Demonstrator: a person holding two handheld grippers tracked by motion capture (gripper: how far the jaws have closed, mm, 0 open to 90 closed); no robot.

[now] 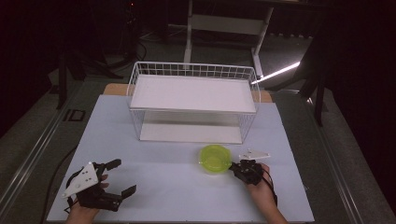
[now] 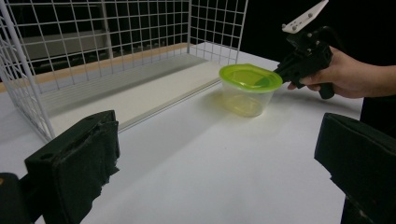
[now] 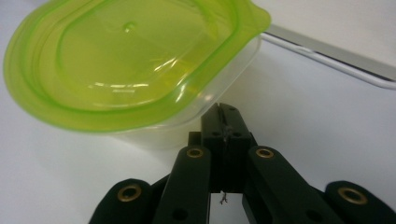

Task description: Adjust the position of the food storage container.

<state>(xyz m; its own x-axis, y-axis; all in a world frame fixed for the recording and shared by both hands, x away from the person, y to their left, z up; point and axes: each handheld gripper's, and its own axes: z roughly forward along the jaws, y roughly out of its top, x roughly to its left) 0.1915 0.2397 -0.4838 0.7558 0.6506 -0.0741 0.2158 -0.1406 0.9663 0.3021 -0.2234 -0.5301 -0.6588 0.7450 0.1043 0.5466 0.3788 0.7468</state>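
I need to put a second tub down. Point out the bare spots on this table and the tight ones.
The widest free patch is the table middle, bordered by the left gripper, the wire basket front and the green-lidded container. The strip left of the basket is bare too. It is crowded at front right, where the shut right gripper sits against the container.

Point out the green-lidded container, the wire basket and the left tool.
green-lidded container [image 2: 250, 77]: left gripper view, on its lid.
wire basket [image 1: 135, 77]: high view, on its left rim.
left tool [image 1: 123, 176]: high view, midway between its open fingertips.
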